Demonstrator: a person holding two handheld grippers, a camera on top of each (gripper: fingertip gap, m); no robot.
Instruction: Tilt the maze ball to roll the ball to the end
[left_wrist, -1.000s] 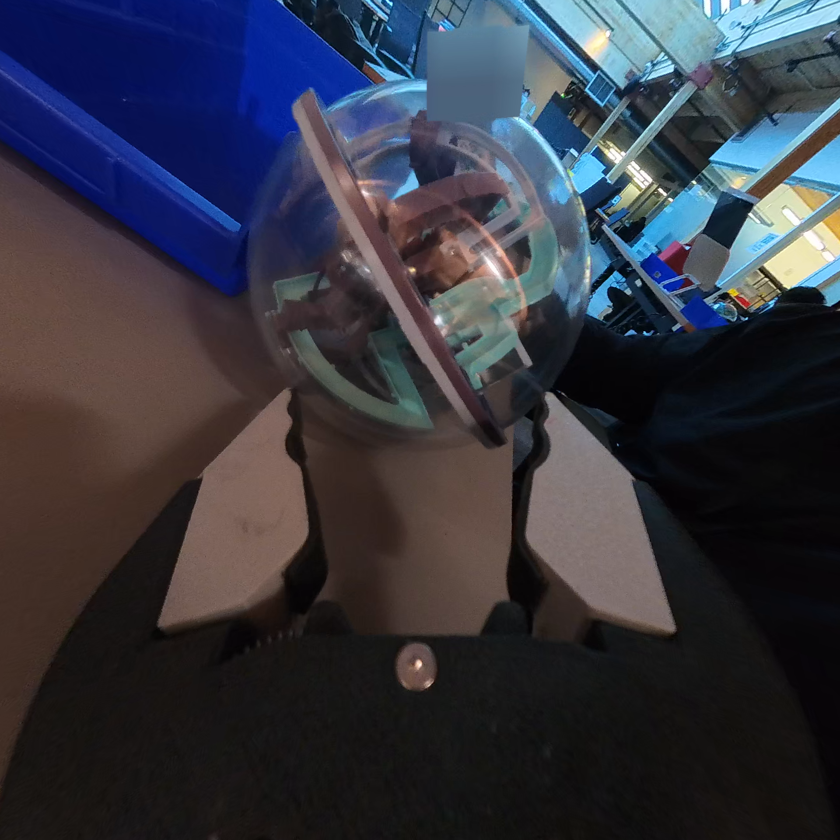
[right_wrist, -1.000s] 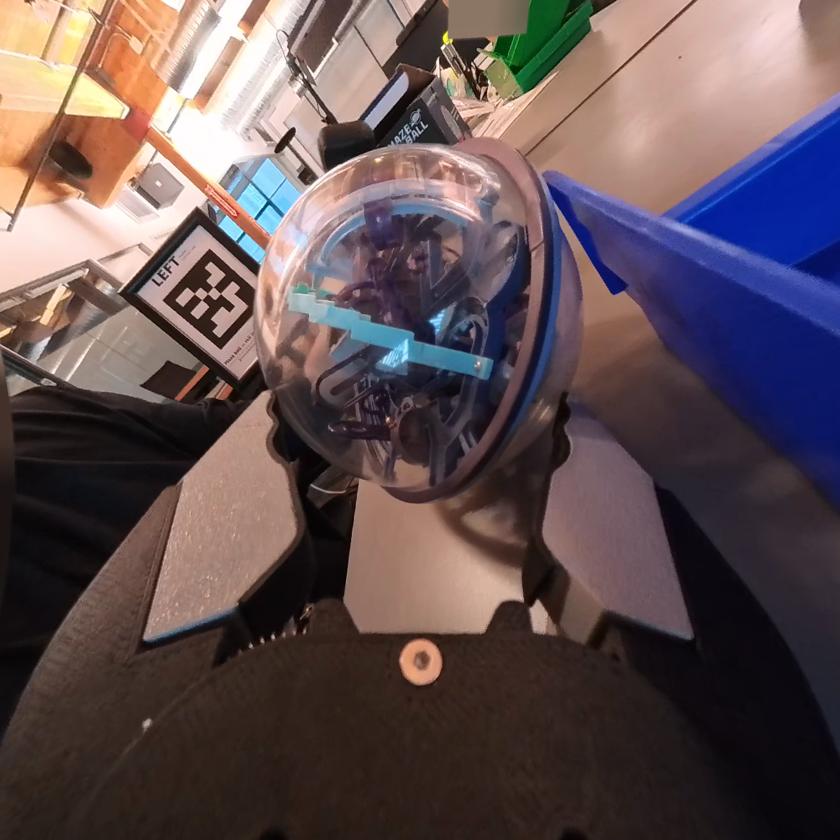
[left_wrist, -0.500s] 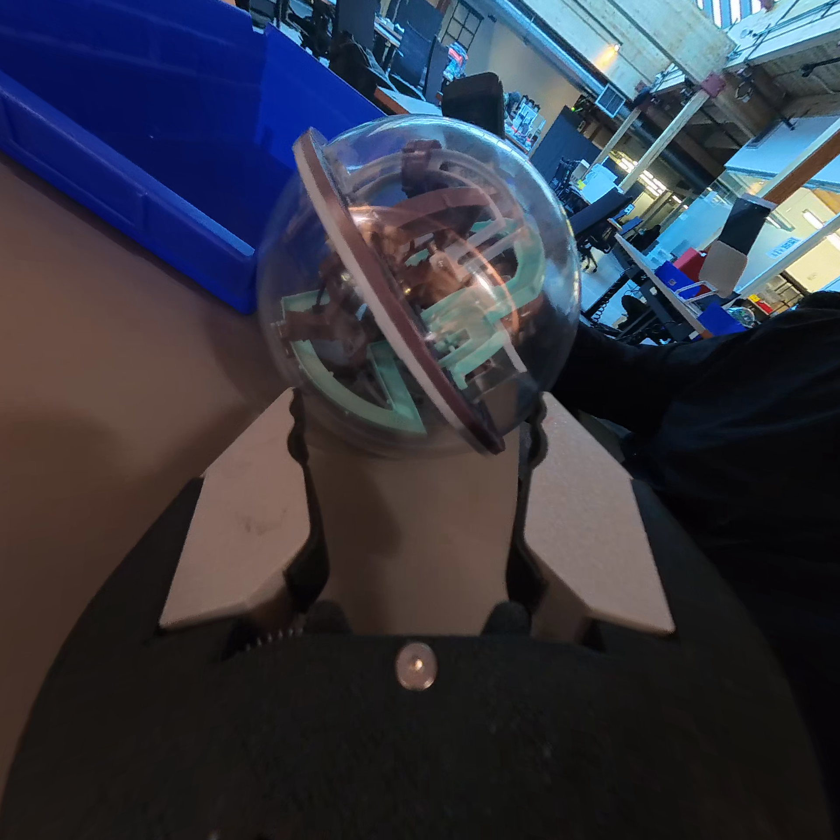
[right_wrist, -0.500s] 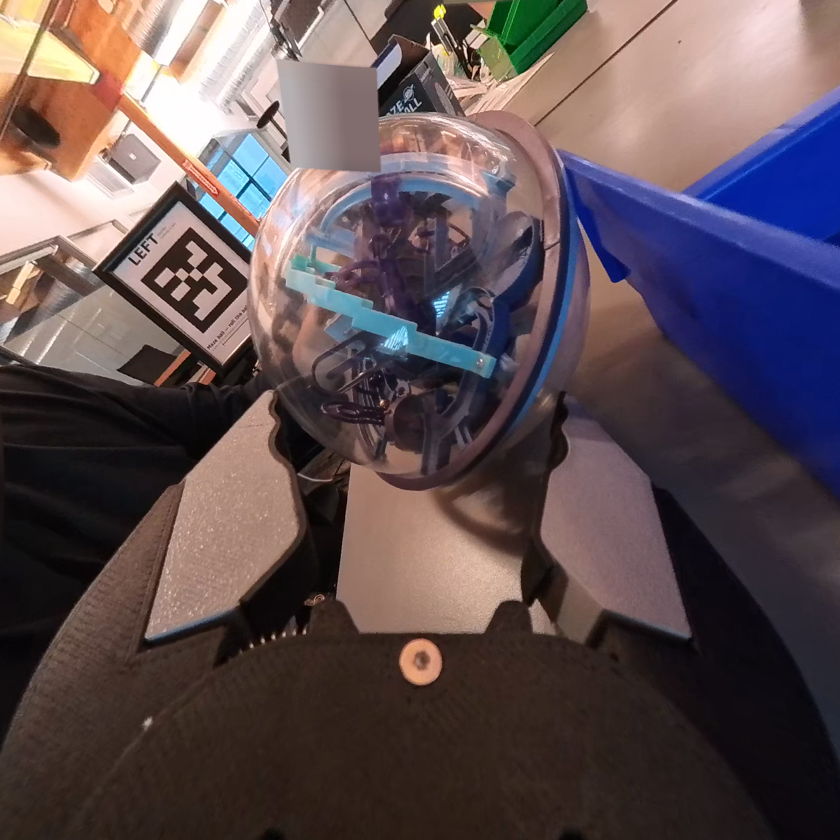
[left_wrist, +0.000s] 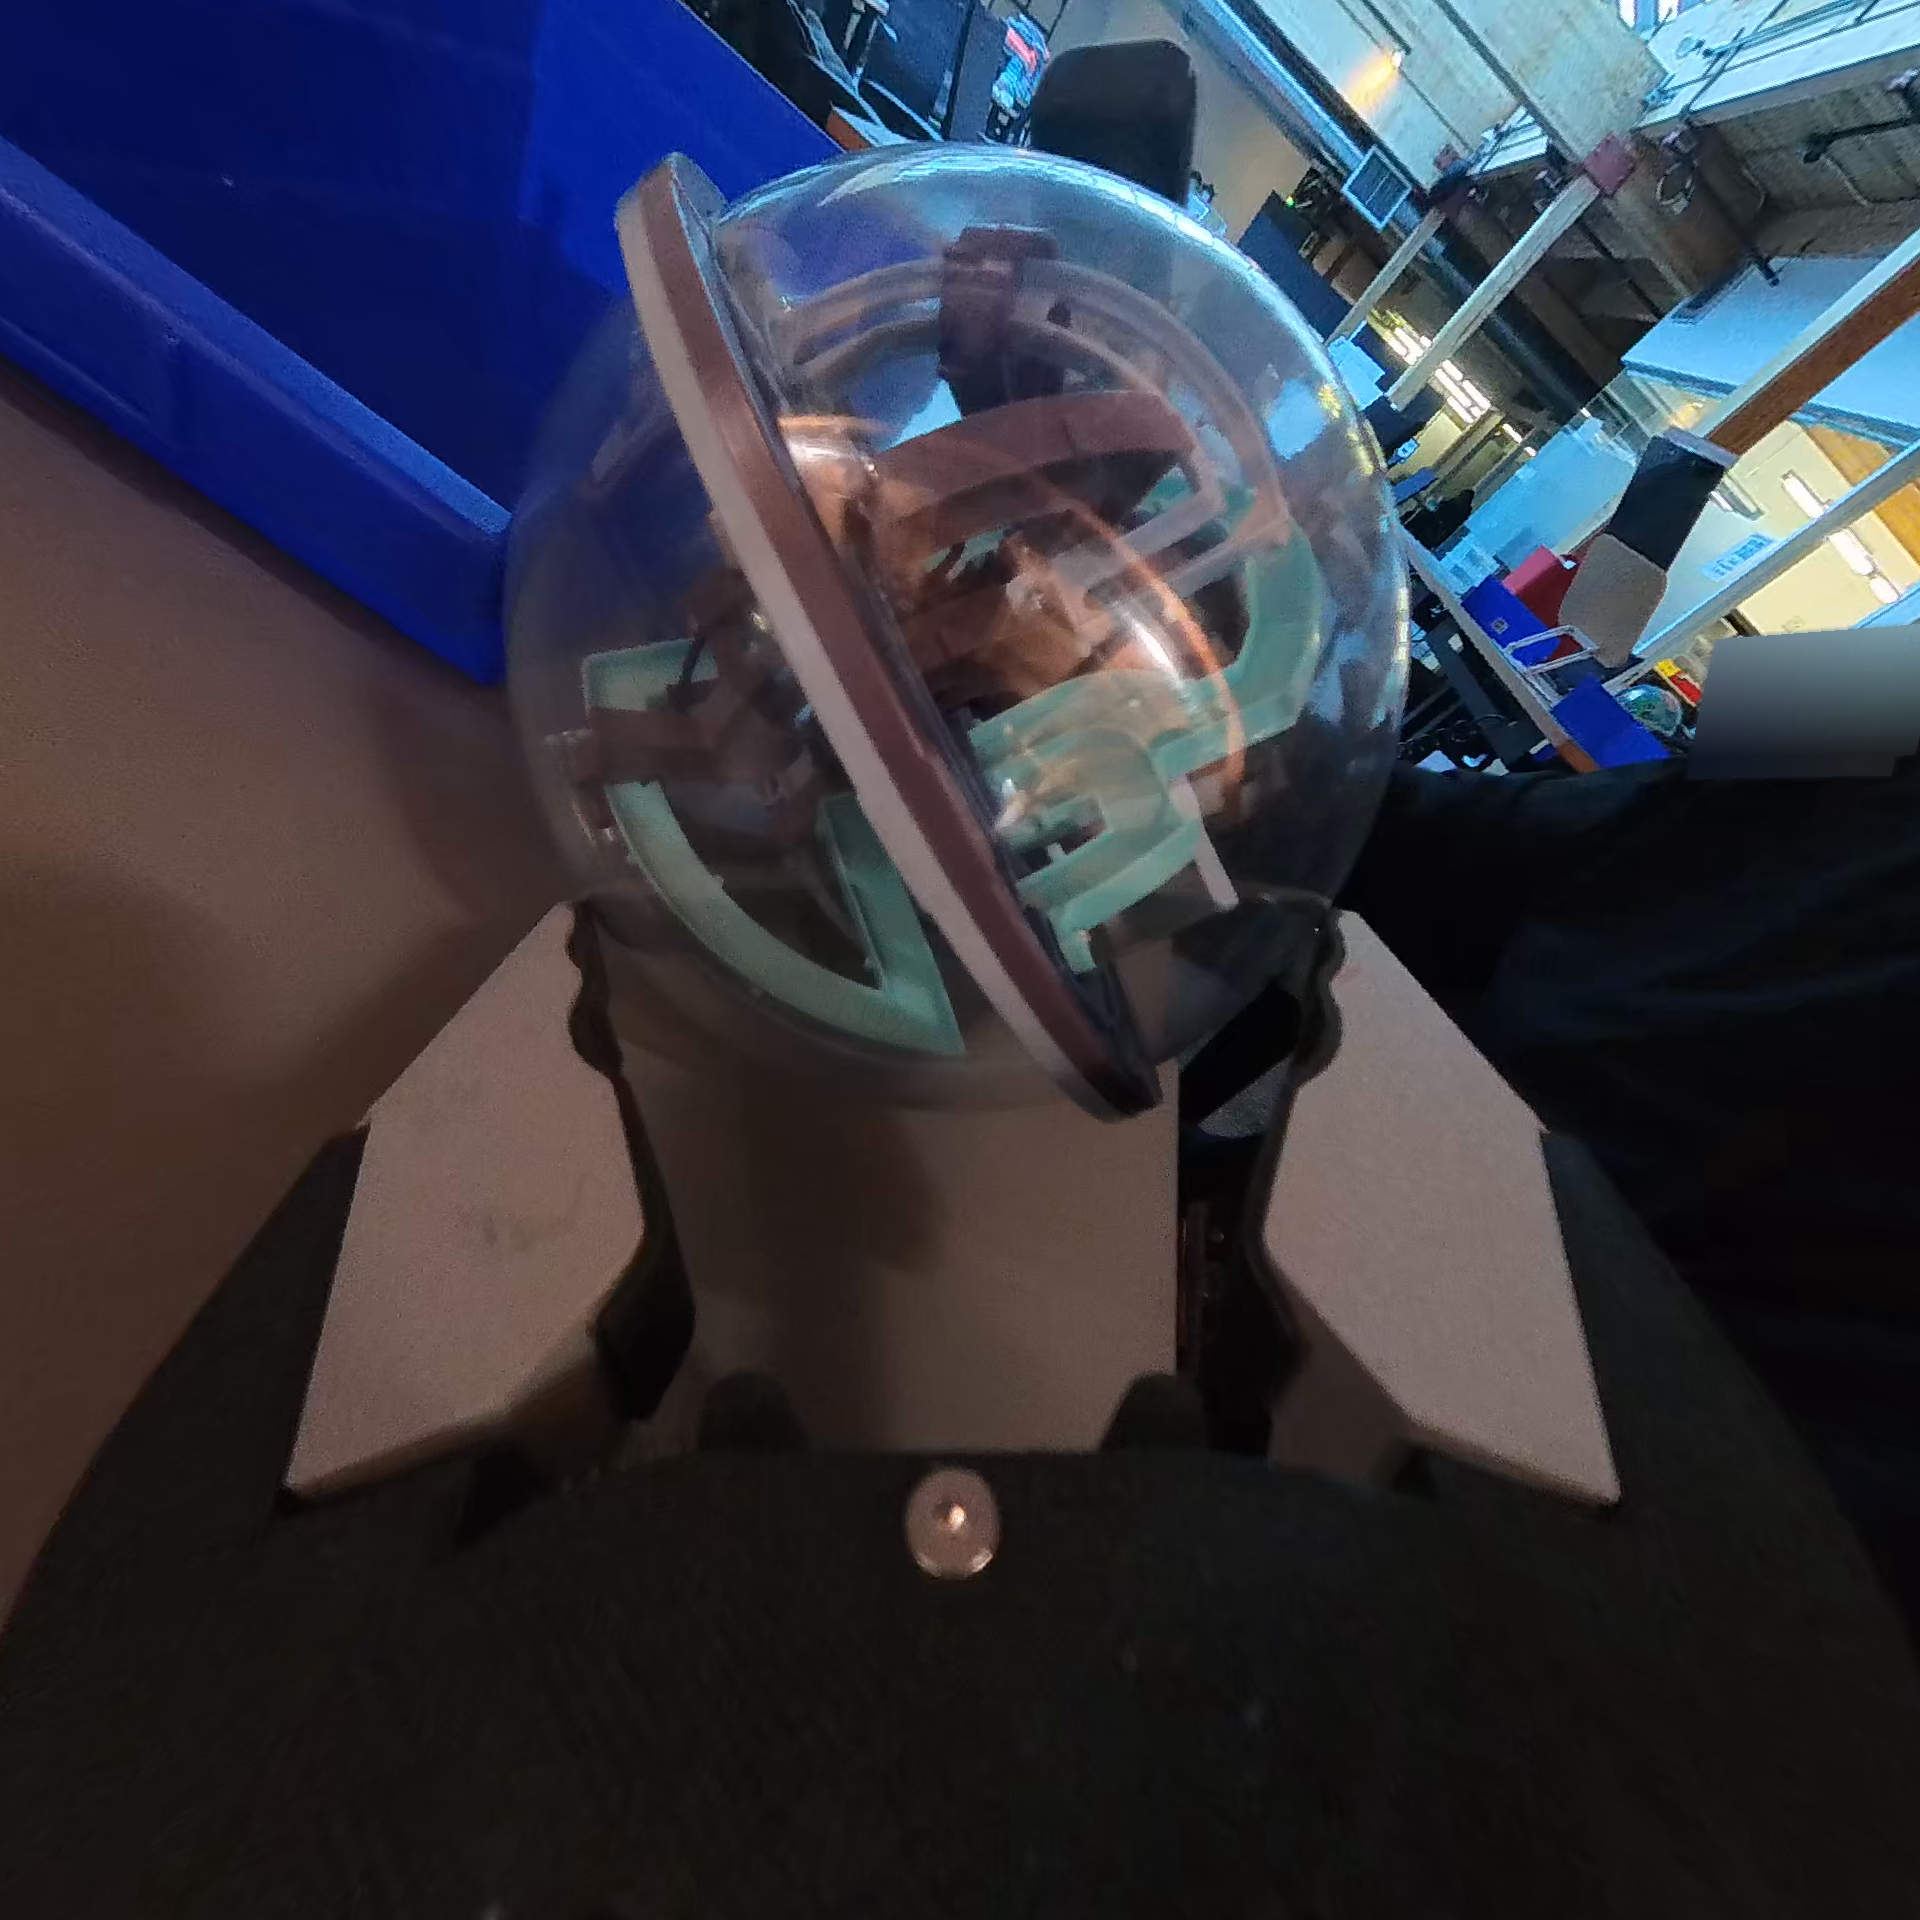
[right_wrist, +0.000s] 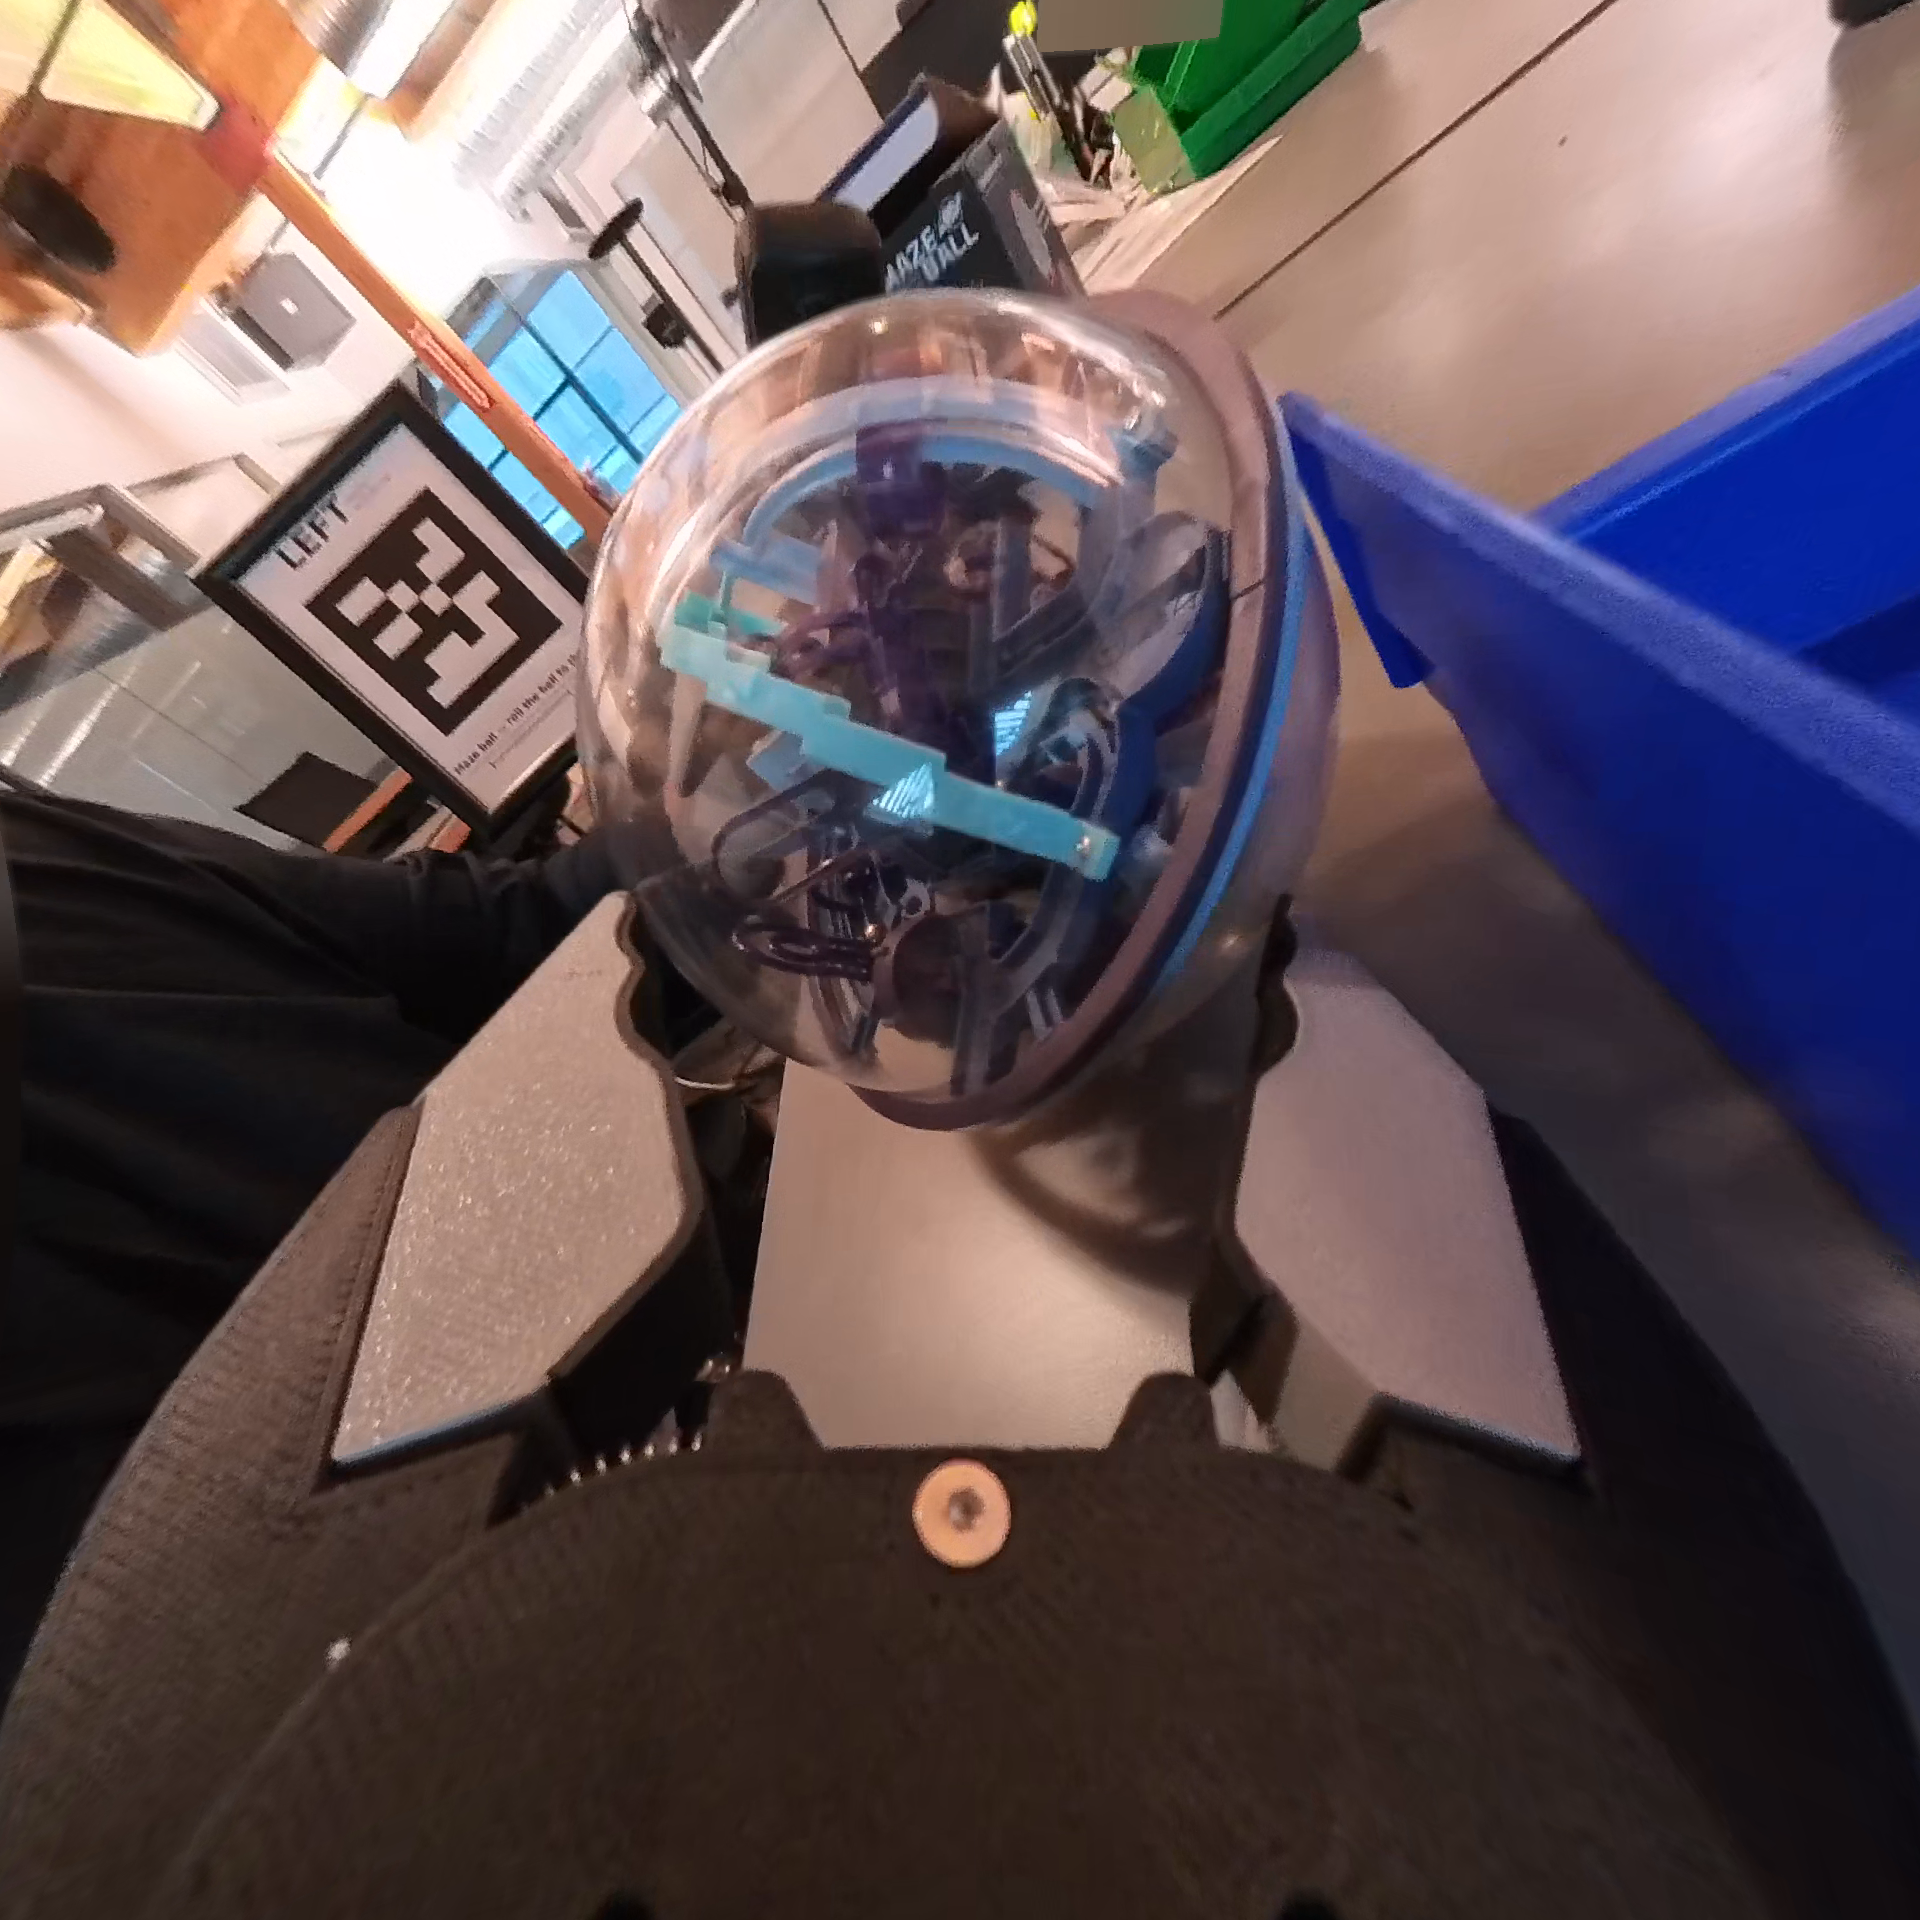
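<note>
Maze ball (left_wrist: 956, 623) sits directly ahead of both grippers, seam ring tilted off vertical, beside the blue bin (left_wrist: 260, 312). Left gripper (left_wrist: 951, 935) and right gripper (right_wrist: 951, 935) each clamp its lower shell from opposite sides.

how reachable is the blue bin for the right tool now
Probably yes to touch it: the bin sits close beside the right tool, nothing between. But the tool grips the maze ball, so it can't grasp the bin.
</note>
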